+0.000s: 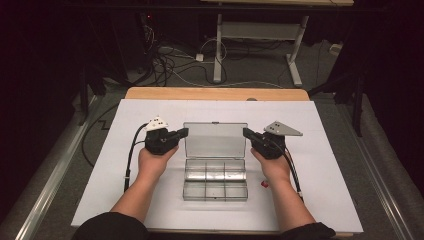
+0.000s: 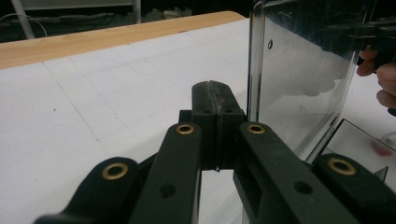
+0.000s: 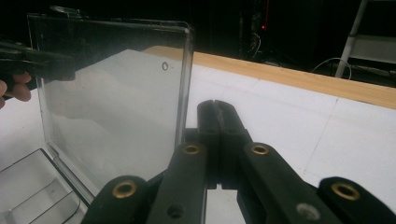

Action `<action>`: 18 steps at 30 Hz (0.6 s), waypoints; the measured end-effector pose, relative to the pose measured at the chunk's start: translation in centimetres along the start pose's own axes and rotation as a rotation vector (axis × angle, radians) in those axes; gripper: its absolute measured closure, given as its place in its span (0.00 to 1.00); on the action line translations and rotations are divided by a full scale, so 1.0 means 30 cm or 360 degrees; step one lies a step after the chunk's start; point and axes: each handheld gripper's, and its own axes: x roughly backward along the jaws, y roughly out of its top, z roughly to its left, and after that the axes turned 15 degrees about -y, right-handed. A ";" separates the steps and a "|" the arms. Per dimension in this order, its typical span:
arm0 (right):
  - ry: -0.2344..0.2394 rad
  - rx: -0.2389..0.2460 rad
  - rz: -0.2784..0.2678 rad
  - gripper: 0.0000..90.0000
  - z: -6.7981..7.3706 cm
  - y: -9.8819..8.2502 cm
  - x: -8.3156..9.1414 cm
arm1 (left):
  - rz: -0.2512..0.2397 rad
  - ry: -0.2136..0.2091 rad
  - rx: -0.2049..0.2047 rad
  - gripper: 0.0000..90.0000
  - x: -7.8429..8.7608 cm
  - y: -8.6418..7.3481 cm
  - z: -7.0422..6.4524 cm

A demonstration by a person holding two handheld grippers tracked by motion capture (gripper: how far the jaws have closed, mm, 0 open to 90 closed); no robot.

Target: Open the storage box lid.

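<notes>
A clear plastic compartment box lies open in the middle of the white mat, its lid standing upright at the back. My left gripper is shut and empty, with its tips just beside the lid's left edge. My right gripper is also shut and empty, beside the lid's right edge. In the left gripper view the closed jaws sit just left of the lid. In the right gripper view the closed jaws sit just right of the lid. The compartments look empty.
A white mat covers the wooden table. A small red item lies on the mat next to the right wrist. Cables trail from both grippers. Beyond the table, a floor with cables and a desk frame.
</notes>
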 end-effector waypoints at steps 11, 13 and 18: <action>-0.0014 0.0016 0.0057 1.00 -0.007 0.000 -0.033 | 0.0021 0.0032 0.0042 0.98 -0.029 -0.009 0.024; -0.0018 0.0016 0.0069 1.00 -0.009 0.000 -0.039 | 0.0029 0.0038 0.0049 0.98 -0.034 -0.011 0.029; -0.0033 0.0016 0.0102 1.00 -0.014 -0.004 -0.055 | 0.0048 0.0051 0.0072 0.98 -0.046 -0.018 0.043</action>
